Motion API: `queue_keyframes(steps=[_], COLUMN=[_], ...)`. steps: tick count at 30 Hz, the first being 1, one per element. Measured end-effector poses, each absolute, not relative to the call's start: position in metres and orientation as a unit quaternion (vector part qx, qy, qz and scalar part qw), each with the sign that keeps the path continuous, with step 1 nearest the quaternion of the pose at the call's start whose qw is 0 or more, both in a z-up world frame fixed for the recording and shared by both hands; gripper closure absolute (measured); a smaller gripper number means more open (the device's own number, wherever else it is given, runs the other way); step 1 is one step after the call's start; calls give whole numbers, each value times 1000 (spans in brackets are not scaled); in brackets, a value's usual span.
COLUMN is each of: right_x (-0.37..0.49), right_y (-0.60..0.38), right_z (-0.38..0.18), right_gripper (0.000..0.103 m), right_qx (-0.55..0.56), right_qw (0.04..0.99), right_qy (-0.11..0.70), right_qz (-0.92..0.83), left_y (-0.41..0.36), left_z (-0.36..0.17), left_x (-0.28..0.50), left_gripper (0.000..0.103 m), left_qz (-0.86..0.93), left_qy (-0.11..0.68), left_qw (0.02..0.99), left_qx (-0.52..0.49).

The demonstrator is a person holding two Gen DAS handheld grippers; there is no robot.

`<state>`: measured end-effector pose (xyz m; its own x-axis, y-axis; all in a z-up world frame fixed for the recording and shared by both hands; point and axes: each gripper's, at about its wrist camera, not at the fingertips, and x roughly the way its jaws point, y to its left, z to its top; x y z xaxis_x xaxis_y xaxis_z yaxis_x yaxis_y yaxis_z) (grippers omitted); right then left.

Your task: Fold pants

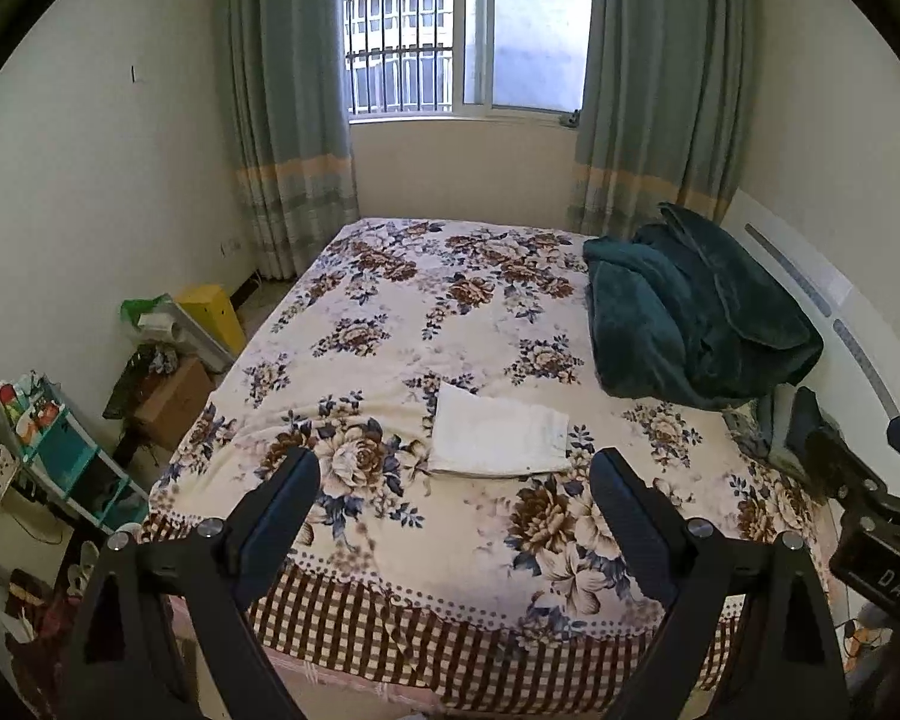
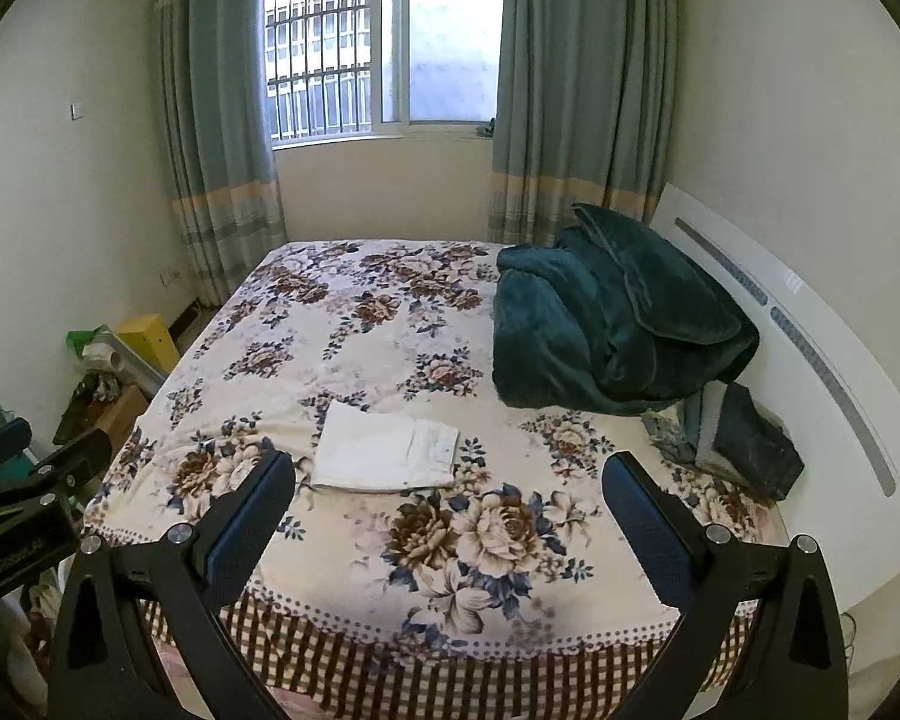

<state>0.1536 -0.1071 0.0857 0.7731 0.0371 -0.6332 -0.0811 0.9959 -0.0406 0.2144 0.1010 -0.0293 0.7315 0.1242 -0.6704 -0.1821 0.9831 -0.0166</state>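
White pants point(image 1: 498, 435) lie folded into a flat rectangle on the floral bedspread point(image 1: 390, 324), near the bed's front edge; they also show in the right wrist view point(image 2: 387, 450). My left gripper point(image 1: 453, 480) is open and empty, held above the bed's front edge, just short of the pants. My right gripper point(image 2: 450, 483) is open and empty, also above the front edge, with the pants ahead and slightly left. The right gripper's body point(image 1: 870, 516) shows at the right of the left wrist view; the left gripper's body point(image 2: 24, 492) shows at the left of the right wrist view.
A dark green blanket point(image 2: 612, 318) is heaped at the bed's right, by the white headboard point(image 2: 810, 324). Dark folded clothes point(image 2: 750, 444) lie beside it. Boxes and a teal shelf point(image 1: 72, 456) crowd the floor to the left. Curtains and a window stand behind.
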Motion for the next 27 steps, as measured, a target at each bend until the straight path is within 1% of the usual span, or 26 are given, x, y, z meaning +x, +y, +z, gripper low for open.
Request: queue_keyframes(steps=[2, 3, 4, 16, 27], right_x=[153, 154, 154, 170, 168], right_y=[-107, -107, -106, -106, -103], right_z=[86, 84, 83, 68, 65], right_gripper=[0, 0, 0, 0, 0], right_qx=[-32, -31, -32, -30, -29], right_qw=[940, 939, 938, 934, 933], right_qy=[338, 341, 343, 354, 356], right_qz=[33, 33, 33, 29, 39], left_y=[101, 101, 100, 100, 98], left_z=[-28, -27, -26, -26, -26], left_x=[212, 211, 210, 210, 207], left_gripper=[8, 2, 0, 0, 0], left_qz=[85, 86, 88, 89, 92], left_qy=[357, 356, 355, 358, 357], left_qw=[929, 930, 930, 929, 929], left_qx=[-40, -39, -36, -31, -32])
